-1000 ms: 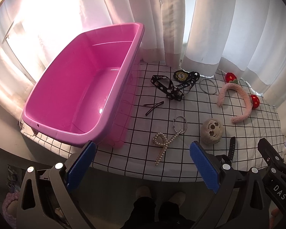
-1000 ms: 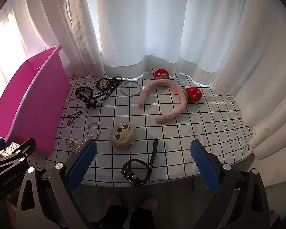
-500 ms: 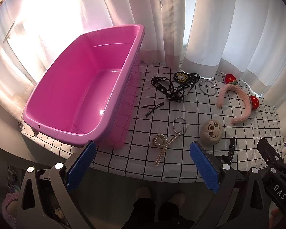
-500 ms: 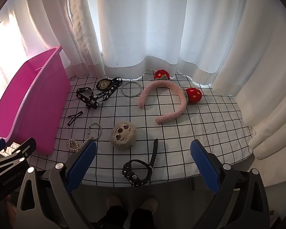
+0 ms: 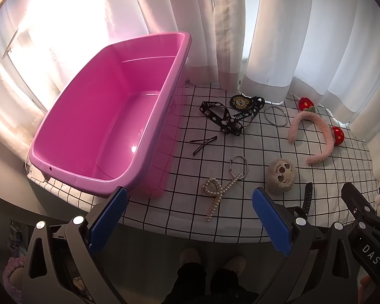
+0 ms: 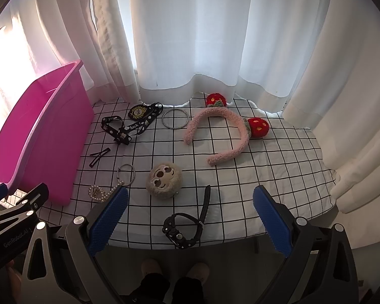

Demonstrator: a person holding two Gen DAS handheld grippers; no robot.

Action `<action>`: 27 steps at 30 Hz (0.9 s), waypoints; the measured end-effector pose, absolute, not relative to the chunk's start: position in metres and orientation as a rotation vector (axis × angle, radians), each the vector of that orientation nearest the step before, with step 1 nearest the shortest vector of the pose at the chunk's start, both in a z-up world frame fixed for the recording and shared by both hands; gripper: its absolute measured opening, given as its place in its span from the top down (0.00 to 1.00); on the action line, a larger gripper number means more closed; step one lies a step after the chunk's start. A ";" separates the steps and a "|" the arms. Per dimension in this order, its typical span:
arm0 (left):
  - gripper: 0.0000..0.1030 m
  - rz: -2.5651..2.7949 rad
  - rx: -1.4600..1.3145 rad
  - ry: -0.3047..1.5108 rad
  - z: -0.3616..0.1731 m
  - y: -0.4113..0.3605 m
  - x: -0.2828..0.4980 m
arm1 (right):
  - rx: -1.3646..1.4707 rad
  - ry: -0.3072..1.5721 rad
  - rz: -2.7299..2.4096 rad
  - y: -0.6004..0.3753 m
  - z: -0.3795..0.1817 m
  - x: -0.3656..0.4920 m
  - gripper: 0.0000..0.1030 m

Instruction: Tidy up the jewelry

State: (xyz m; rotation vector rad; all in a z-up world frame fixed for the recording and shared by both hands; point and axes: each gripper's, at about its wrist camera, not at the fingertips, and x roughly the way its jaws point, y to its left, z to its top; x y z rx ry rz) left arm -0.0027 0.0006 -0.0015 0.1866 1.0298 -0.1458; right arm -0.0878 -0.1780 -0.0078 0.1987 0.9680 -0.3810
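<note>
Nothing shifted on the cloth since a second ago; both tools hovering as before.

Pearl hair clip (image 5: 216,194) flat between and just beyond the fingers of left gripper (image 5: 188,219), jaws wide, holding nothing. Black watch (image 6: 187,224) between the fingers of right gripper (image 6: 188,220), also spread wide, touching nothing. Pink bin (image 5: 106,126) ahead-left; plush headband (image 6: 223,136) farther ahead on checked tablecloth (image 6: 278,167).
</note>
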 end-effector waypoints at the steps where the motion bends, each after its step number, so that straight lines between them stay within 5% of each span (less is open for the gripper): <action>1: 0.06 -0.146 0.186 1.029 -0.001 0.000 -0.002 | 0.199 0.967 -0.381 -0.178 -0.008 -0.088 0.08; 27: 0.06 -0.165 0.190 1.051 -0.010 -0.005 -0.004 | 0.206 0.975 -0.382 -0.187 -0.017 -0.094 0.08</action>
